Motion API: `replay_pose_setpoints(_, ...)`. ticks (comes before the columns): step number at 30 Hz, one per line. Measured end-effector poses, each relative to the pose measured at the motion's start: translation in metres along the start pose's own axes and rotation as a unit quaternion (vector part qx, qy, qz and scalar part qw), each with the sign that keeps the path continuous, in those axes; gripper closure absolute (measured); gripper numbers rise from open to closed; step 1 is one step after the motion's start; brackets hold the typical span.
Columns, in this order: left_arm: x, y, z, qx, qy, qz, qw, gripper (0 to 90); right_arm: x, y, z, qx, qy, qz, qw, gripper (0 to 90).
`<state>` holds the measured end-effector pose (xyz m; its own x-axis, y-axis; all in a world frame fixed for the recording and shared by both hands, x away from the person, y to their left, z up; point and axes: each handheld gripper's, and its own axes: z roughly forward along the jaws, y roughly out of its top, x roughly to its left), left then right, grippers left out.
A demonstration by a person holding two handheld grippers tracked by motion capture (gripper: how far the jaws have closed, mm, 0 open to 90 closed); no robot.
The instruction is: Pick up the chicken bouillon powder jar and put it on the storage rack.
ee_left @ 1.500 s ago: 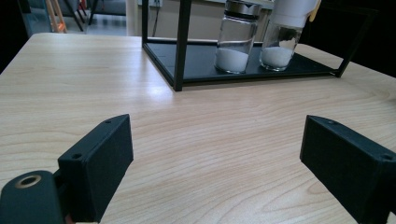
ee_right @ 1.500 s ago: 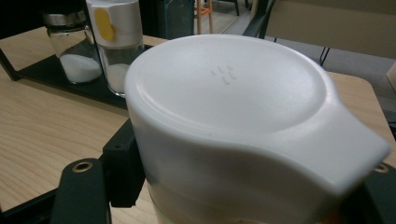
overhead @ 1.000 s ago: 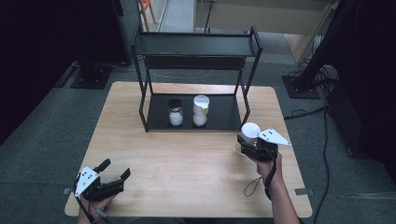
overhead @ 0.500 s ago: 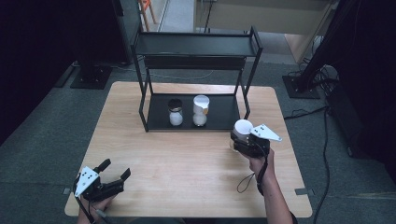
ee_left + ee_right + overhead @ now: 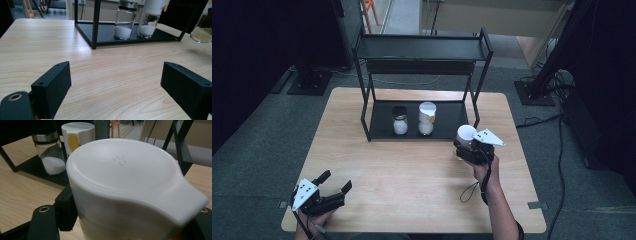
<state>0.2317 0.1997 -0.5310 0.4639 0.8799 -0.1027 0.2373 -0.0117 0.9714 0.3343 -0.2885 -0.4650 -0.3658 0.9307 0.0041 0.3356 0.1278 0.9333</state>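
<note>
**Inspector:** Your right tongs (image 5: 468, 148) are clenched on a white-lidded jar (image 5: 465, 135), held off the tabletop (image 5: 412, 185) just beside the rack's (image 5: 422, 49) front right post. Left tongs (image 5: 328, 189) released — idle near the front left corner.

**Operator:** Risk?

**Inspector:** Clipping that post, or bumping the salt shaker (image 5: 400, 120) and white-capped bottle (image 5: 427, 118) — either could topple.

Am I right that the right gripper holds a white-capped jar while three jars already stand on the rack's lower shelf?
Not quite: two jars stand on the rack's lower shelf, not three, a dark-lidded jar and a white-lidded jar, as the high view shows. The rest holds: the right gripper is shut on a white-capped jar.
</note>
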Motion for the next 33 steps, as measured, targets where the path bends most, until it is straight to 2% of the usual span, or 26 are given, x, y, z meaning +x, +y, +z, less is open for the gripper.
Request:
replay_pose_setpoints(16, 0.000, 0.000, 0.000, 0.000, -0.001, 0.001, 1.0000, 9.9, 0.004, 0.006, 0.018, 0.003, -0.010, 0.010, 0.9999, 30.1)
replay_pose_setpoints(33, 0.000, 0.000, 0.000, -0.001, -0.003, 0.000, 1.0000, 9.8, 0.004, 0.016, 0.033, 0.007, -0.019, 0.007, 0.9998, 30.2)
